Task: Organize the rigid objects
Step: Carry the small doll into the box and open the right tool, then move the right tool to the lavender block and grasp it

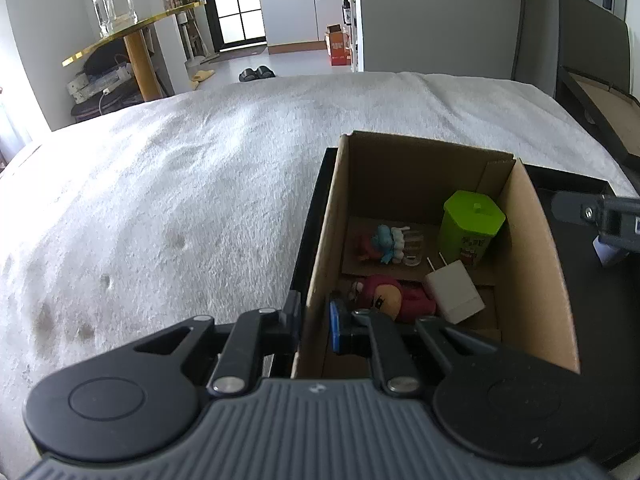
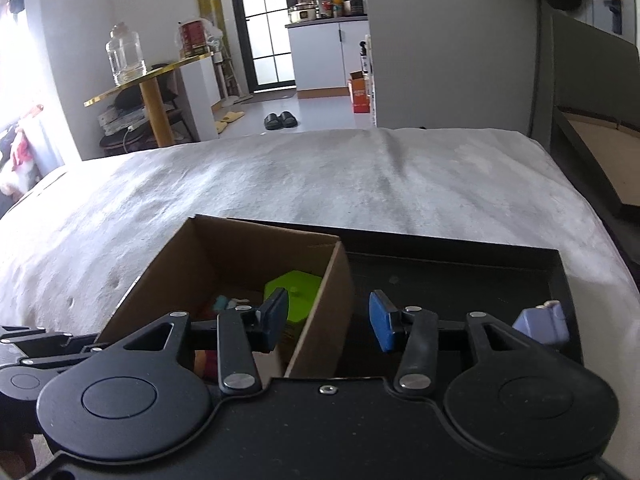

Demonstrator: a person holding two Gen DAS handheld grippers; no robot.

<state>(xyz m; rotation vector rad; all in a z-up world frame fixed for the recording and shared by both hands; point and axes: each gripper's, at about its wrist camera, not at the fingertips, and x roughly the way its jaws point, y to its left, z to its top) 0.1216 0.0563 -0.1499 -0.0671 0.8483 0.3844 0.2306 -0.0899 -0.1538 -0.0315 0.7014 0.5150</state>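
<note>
A cardboard box (image 1: 532, 248) stands in a black tray (image 1: 600, 320) on the white bedspread. Inside lie a green lidded tin (image 1: 472, 224), a white block (image 1: 454, 298), a red plush toy (image 1: 384, 298), a small doll (image 1: 384, 242) and a small glass (image 1: 414, 248). My left gripper (image 1: 316, 322) is shut on the box's left wall, one finger inside and one outside. My right gripper (image 2: 328, 318) is open and straddles the box's right wall (image 2: 324, 312). A lilac container (image 2: 544, 322) sits in the tray at the right.
The white bedspread (image 1: 180, 200) spreads left and ahead. A dark headboard and a second tray (image 1: 600, 108) are at the right. A gold side table (image 1: 136, 36) with glass jars stands beyond the bed. Slippers (image 2: 280, 120) lie on the floor.
</note>
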